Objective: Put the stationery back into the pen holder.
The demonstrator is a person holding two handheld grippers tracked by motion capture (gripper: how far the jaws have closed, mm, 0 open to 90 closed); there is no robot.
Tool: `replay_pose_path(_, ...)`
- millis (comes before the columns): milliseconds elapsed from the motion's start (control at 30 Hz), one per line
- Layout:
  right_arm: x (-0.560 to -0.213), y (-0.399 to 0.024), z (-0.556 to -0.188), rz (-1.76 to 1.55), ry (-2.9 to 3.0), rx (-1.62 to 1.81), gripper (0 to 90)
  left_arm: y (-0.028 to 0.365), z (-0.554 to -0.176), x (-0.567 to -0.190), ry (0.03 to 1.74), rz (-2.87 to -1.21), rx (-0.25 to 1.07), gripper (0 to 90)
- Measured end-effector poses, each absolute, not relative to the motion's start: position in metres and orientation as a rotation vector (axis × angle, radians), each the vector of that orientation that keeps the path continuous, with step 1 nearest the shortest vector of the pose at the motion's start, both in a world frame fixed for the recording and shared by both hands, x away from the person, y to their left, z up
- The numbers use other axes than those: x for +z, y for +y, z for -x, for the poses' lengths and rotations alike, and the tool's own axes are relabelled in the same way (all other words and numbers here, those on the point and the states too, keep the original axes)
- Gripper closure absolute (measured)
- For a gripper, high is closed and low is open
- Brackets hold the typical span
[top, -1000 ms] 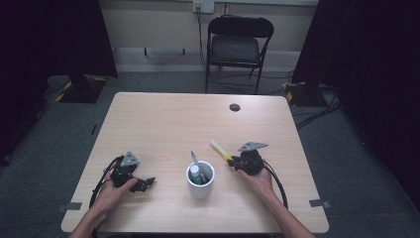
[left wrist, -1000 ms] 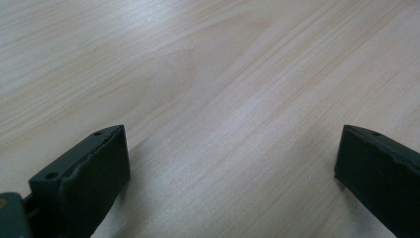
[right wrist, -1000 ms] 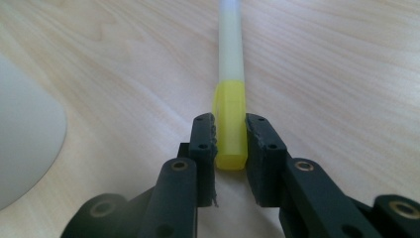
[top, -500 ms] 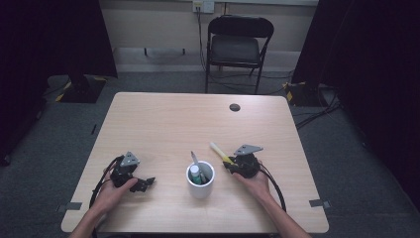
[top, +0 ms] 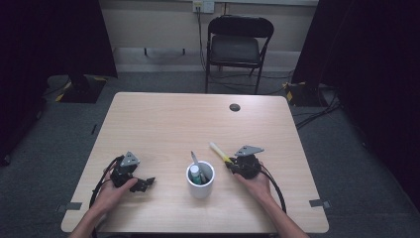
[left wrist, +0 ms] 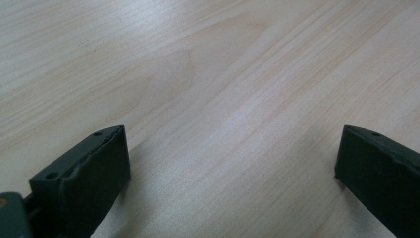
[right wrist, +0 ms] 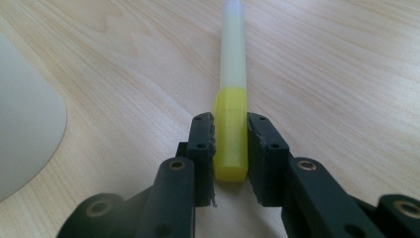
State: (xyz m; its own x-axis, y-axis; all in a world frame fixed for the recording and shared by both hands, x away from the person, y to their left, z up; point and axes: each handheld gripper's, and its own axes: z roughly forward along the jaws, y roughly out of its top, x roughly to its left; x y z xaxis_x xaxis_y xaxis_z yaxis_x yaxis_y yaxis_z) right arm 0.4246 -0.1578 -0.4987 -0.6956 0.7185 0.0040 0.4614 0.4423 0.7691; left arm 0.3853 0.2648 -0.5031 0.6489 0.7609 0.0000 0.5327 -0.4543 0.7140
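Note:
A marker with a yellow cap and pale barrel lies on the wooden table, pointing up and to the left. My right gripper is shut on its yellow cap. Its jaws have just been closing, with the cap between the pads. Left of it stands a white cup holding a few pens; the cup's rim curves in at the left of the right gripper view. My left gripper rests on the table left of the cup, jaws open over bare wood.
A small dark grommet sits in the far part of the tabletop. A black folding chair stands behind the table. Cables trail from both grippers toward the front edge. Dark curtains hang at both sides.

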Motion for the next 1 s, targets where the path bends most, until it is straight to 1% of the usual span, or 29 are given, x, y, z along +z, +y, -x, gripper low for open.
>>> replay_pose_path(267, -0.495, -0.162, -0.425, -1.044, 2.388, 1.125, 75.0, 0.265, -0.385, -0.503, 1.002, -2.163, 0.419, 0.1)
replay_pose_path(667, -0.470, -0.170, -0.416, -1.047, 2.302, 1.274, 75.0, 0.265, -0.385, -0.503, 1.002, -2.163, 0.419, 0.1)
replay_pose_path(1000, -0.459, -0.174, -0.414, -1.050, 2.251, 1.343, 75.0, 0.265, -0.386, -0.503, 0.998, -2.163, 0.417, 0.0)
